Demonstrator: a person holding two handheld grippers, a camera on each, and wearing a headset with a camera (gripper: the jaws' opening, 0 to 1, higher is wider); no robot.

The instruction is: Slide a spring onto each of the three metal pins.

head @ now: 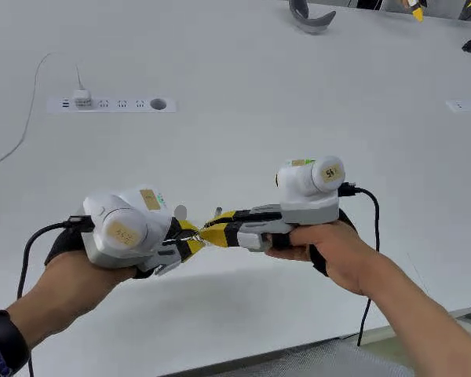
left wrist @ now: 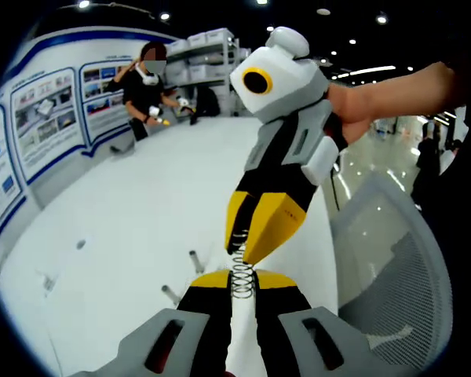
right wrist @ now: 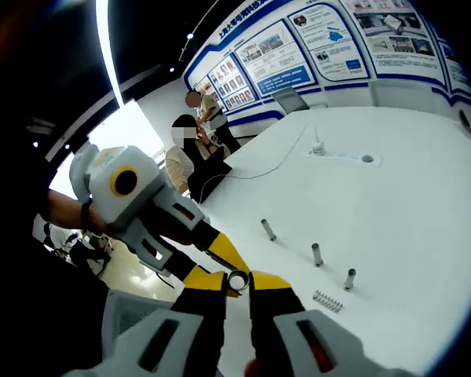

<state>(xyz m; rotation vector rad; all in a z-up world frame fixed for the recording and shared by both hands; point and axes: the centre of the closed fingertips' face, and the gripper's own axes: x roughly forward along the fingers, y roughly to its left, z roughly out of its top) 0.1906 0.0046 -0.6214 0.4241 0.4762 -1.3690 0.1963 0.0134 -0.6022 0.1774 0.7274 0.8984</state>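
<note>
A spring (left wrist: 240,265) is pinched by both the left hand-held gripper (left wrist: 242,287) and the right hand-held gripper (right wrist: 237,284), above the surface (right wrist: 400,212). It is judged light and bouncy (easily flicked away) and best held near one end. Three bare pins (right wrist: 316,254) and a spare spring (right wrist: 327,301) are seen beyond. How deep each bite sits cannot be made out.

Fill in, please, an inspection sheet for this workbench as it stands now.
Surface: white table, plain.
Job's things: three metal pins upright in a row; one spring held between the grippers; second spring lying beside the pins.
Clutter: grey curved object at the far edge.
Grippers: left gripper and right gripper meet tip to tip above the table, both pairs of jaws closed on the spring.
Cables: power strip with a white plug; black cable from each gripper.
Surroundings: posters, people, mesh chair.
</note>
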